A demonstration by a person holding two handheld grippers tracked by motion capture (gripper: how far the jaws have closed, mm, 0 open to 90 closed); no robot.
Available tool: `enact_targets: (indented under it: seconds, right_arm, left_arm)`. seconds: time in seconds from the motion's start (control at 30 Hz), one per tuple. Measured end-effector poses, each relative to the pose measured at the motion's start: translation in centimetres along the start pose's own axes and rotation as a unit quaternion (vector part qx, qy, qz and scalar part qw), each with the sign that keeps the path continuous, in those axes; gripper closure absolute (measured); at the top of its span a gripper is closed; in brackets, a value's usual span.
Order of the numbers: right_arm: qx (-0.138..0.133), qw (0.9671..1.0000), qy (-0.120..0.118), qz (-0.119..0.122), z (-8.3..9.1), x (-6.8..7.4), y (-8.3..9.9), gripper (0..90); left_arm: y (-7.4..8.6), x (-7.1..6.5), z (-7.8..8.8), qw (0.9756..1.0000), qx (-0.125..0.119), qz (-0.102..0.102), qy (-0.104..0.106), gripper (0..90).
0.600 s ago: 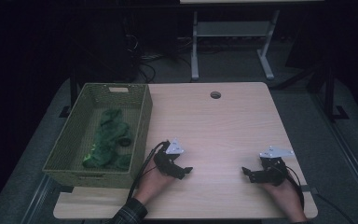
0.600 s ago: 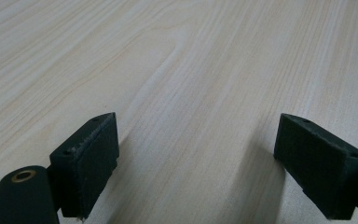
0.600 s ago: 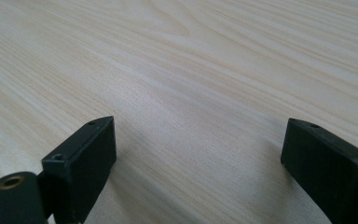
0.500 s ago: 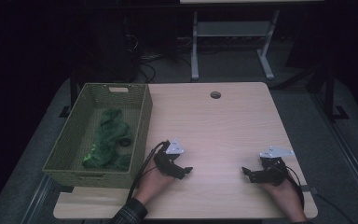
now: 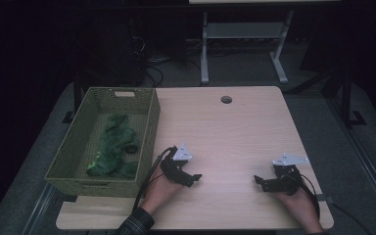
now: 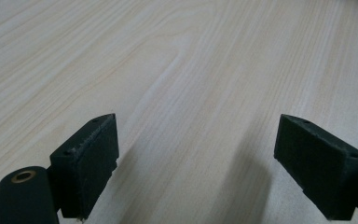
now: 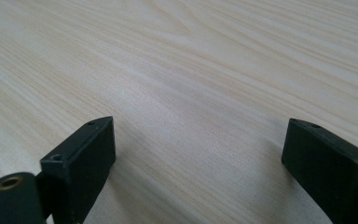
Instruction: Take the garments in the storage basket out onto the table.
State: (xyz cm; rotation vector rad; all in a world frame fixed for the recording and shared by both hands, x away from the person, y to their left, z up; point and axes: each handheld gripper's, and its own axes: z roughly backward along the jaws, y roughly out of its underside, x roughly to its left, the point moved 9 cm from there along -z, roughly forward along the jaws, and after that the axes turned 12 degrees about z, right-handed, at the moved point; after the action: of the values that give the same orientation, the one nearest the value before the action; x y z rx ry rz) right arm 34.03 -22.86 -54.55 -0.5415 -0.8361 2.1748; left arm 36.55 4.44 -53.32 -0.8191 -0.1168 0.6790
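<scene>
Both grippers, left (image 5: pixel 192 177) & right (image 5: pixel 260 181), sat wide, empty; a careless reach for green cloth (image 5: pixel 111 149) w/ left risked snagging basket (image 5: pixel 149 128) wall.

Place: a dim lab or office-like workroom set up for recording.
Work surface: a light wood-grain desk (image 5: pixel 245 127) with a round cable hole (image 5: pixel 226 100) near its far edge.
Floor: grey carpet (image 5: pixel 318 107) around the desk, dark beyond it.
Far side: the white metal legs of a second table (image 5: pixel 204 54), with loose cables (image 5: pixel 152 66) lying on the floor to their left.
Left of the desk: a green woven basket (image 5: pixel 73 156) holding green cloth (image 5: pixel 110 147).
</scene>
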Motion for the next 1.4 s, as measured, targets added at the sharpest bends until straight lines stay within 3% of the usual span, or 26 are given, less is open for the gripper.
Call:
enact_targets:
  seconds: [0.1, 0.73, 1.03, 1.4]
  right_arm:
    - [0.0, 1.0, 0.0, 0.0, 0.0, 0.0, 0.0, 9.3]
    - [0.0, 1.0, 0.0, 0.0, 0.0, 0.0, 0.0, 9.1]
    - [0.0, 1.0, 0.0, 0.0, 0.0, 0.0, 0.0, 9.1]
    - [0.0, 1.0, 0.0, 0.0, 0.0, 0.0, 0.0, 9.1]
  left_arm:
    - [0.0, -0.1, 0.2, 0.9999, 0.014, 0.001, -0.001, 13.2]
    - [-1.6, -0.3, 2.5, 0.9998, 0.017, 0.007, 0.007, 13.5]
    - [-2.5, -1.0, 3.6, 0.9996, 0.027, -0.005, 0.01, 13.6]
    - [-4.2, -1.5, 5.2, 0.9991, 0.027, 0.001, 0.031, 14.0]
